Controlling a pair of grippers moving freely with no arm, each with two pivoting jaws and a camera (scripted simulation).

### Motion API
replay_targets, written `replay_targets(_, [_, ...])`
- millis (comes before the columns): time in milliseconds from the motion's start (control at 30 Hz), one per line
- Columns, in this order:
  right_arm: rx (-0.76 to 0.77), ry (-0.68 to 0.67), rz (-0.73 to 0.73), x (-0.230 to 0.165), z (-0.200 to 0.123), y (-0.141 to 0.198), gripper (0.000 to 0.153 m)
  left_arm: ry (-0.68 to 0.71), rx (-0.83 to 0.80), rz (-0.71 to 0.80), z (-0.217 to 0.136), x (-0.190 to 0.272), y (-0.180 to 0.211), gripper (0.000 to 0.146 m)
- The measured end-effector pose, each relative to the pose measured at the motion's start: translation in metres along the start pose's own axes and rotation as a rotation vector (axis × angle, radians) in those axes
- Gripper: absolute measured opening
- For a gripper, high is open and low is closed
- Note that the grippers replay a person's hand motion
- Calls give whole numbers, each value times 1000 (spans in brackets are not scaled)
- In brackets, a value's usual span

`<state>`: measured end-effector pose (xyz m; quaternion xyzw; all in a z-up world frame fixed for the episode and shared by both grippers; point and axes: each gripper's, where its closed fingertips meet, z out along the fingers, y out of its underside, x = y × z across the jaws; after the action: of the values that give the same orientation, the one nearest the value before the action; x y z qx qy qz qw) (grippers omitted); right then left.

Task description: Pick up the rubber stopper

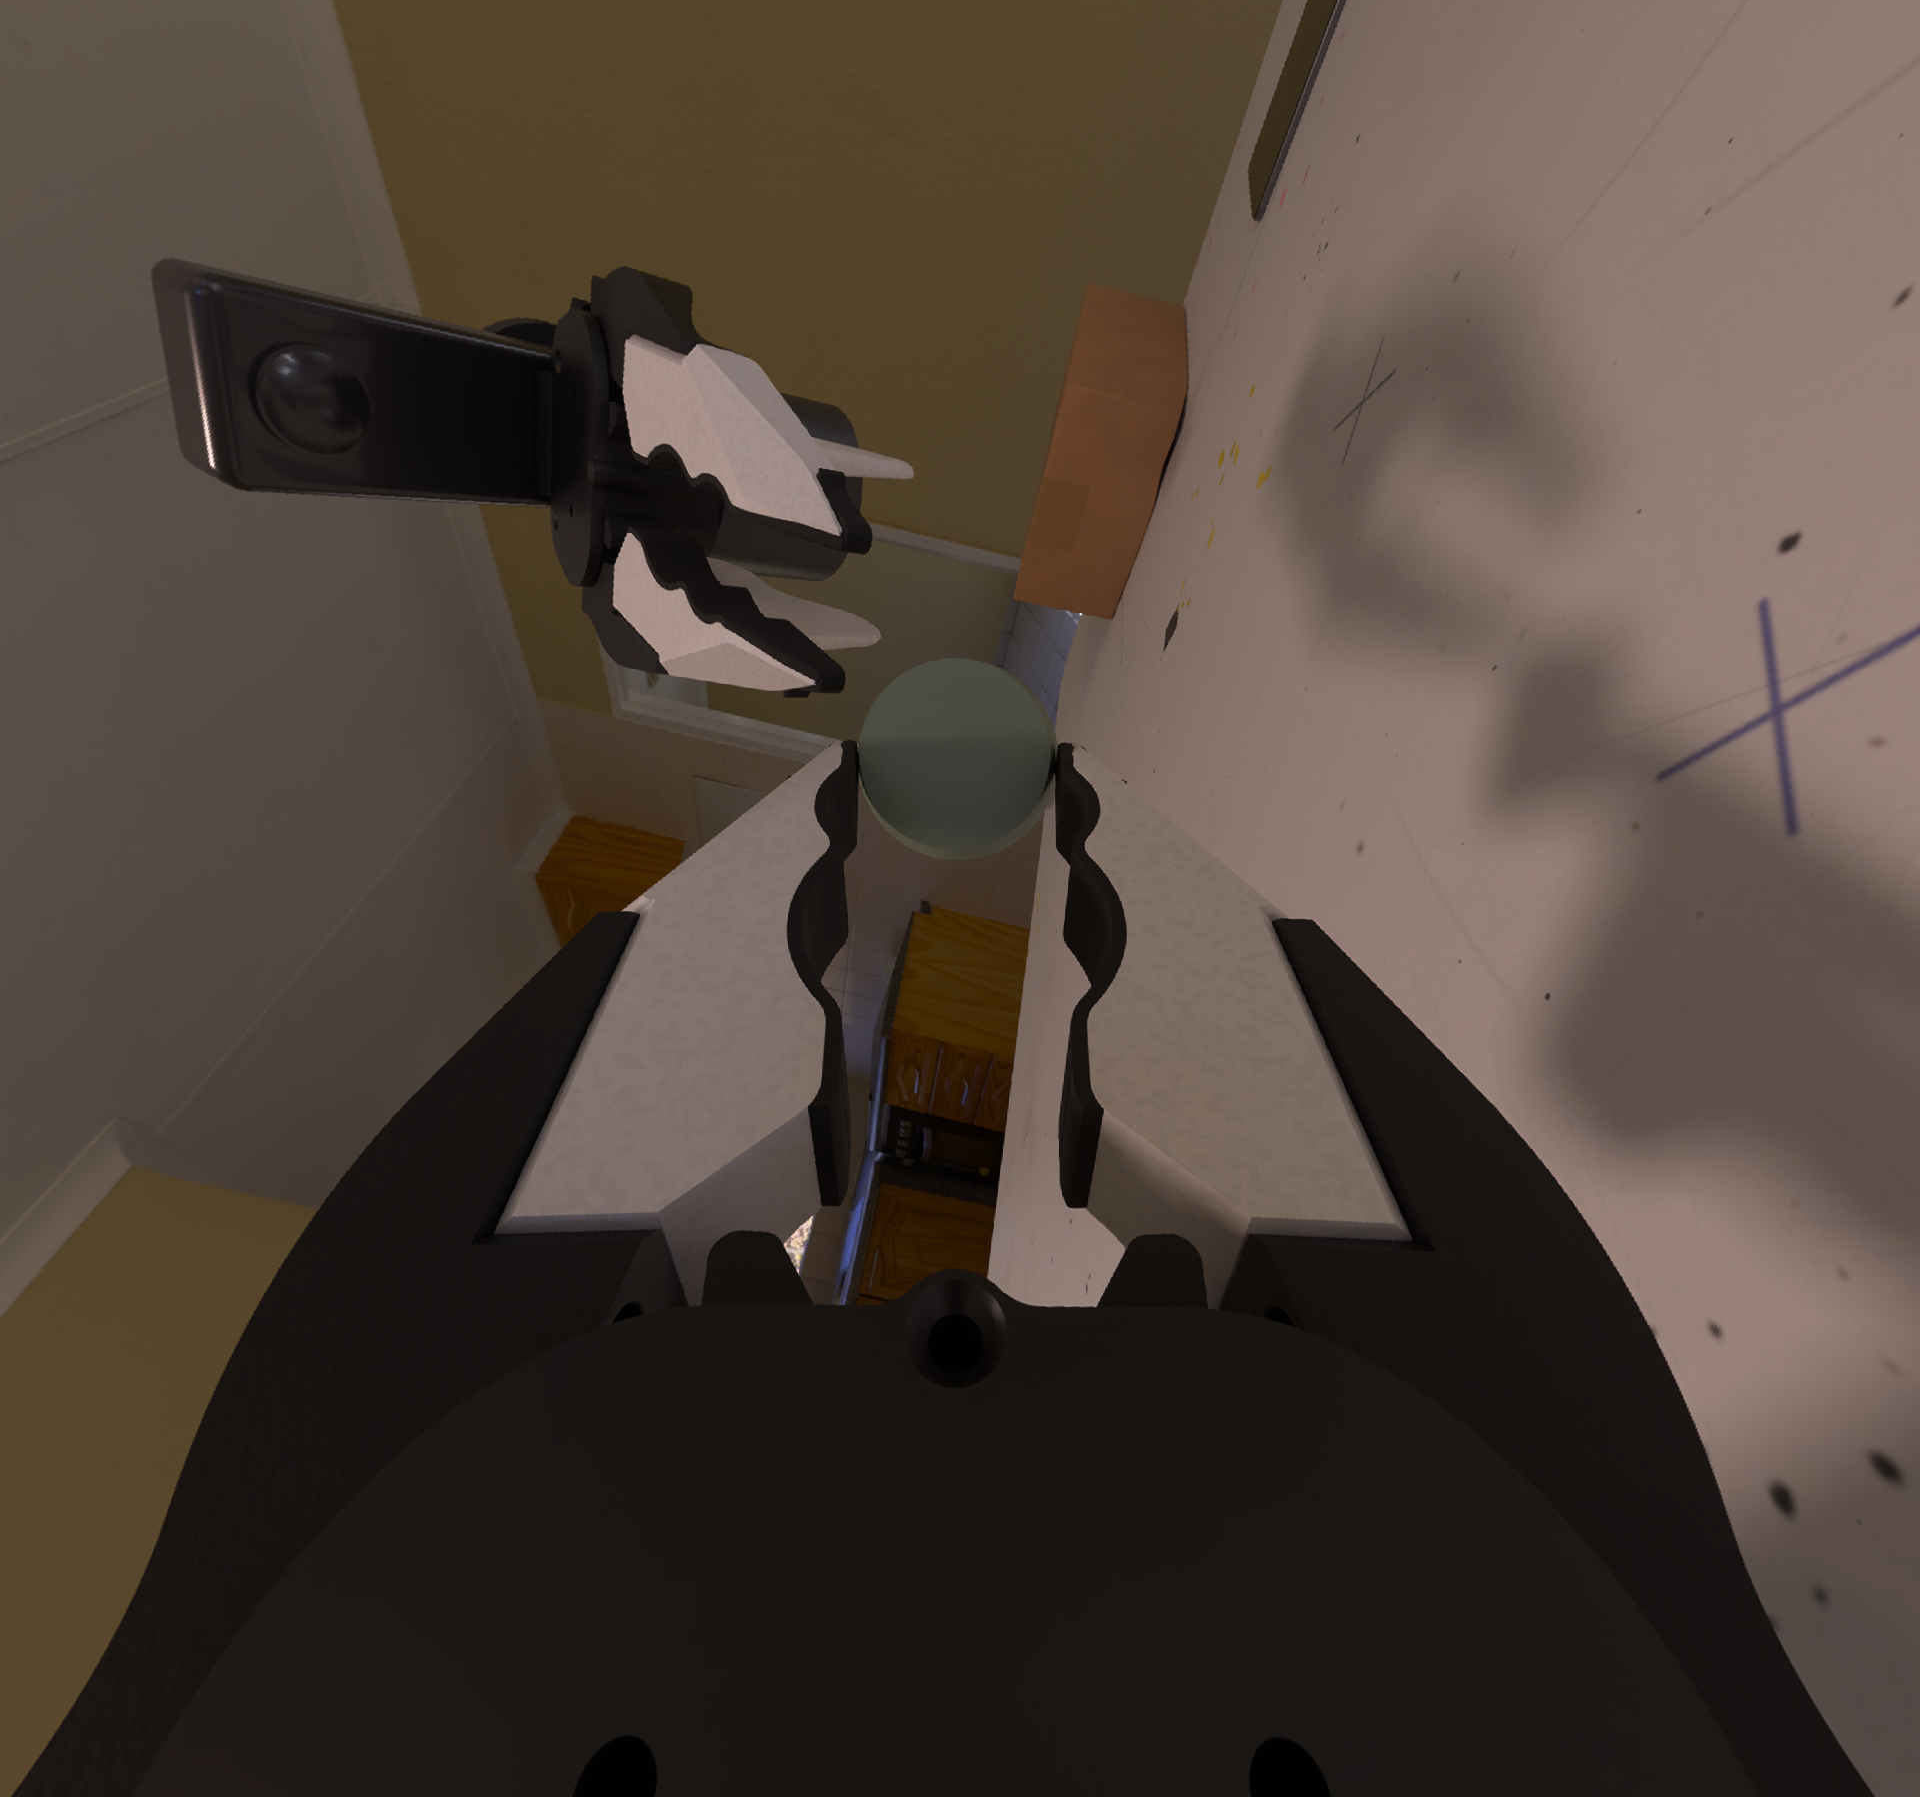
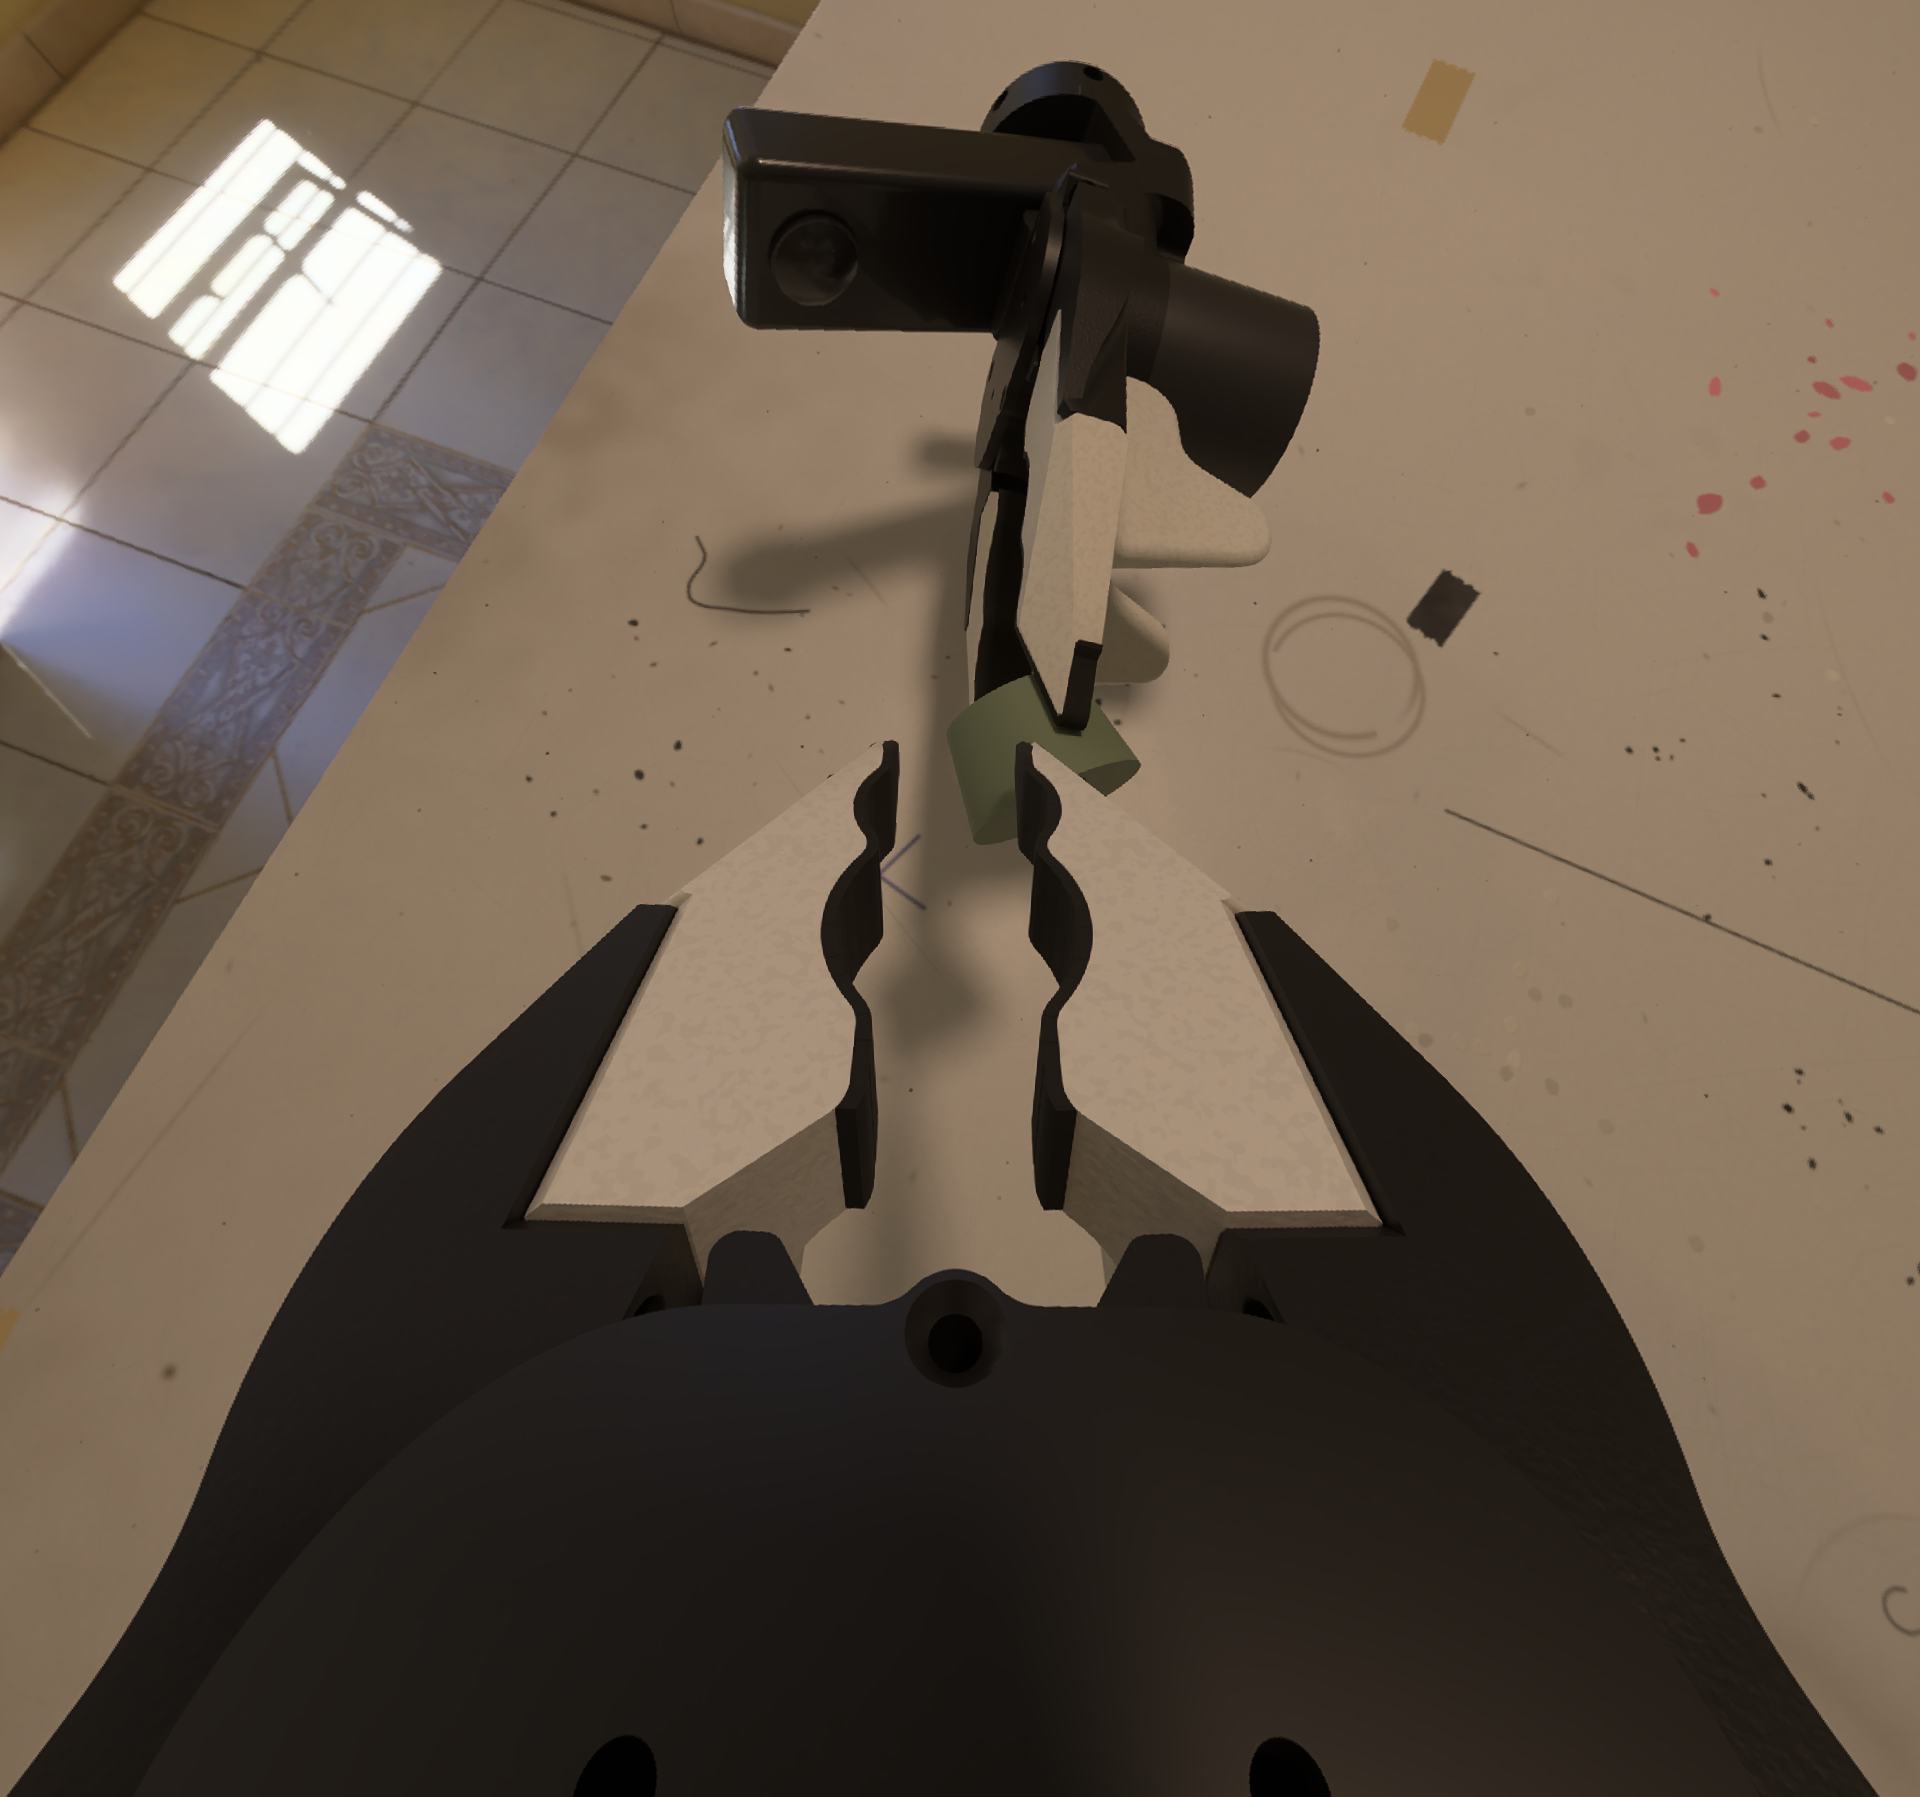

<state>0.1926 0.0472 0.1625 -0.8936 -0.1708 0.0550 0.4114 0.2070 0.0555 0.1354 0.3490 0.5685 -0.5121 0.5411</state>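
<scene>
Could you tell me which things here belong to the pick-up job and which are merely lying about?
Job:
rubber stopper, green, pinched at the fingertips
left gripper, shut on it
right gripper, open, holding nothing

Lying about:
cardboard box on the table
black tape scrap

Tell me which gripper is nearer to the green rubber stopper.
Left. The left gripper pinches the rubber stopper between its fingertips; the right gripper is open beside it, not touching.

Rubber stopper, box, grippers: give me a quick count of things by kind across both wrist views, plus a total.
Rubber stopper: 1, pale green, clamped between the left gripper fingertips, lifted off the table
Grippers: 2, the right gripper open and empty
Cardboard box: 1, on the table
Total: 4
</scene>
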Motion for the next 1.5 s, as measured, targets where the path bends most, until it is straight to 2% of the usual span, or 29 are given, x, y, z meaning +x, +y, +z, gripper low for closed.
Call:
replay_targets(633, [66,2,5,0,1,0,22,-2,-7,26,1,0,-2,38])
replay_targets(900, [124,43,-24,1,0,-1,22,-6,-8,-12,0,-2,1,38])
replay_targets(1267, [297,140,-51,9,-5,-13,22,-44,12,-110,-1,-11,1,38])
replay_targets(1500, [300,141,-75,5,-1,-13,22,-52,10,-105,-2,-13,1,38])
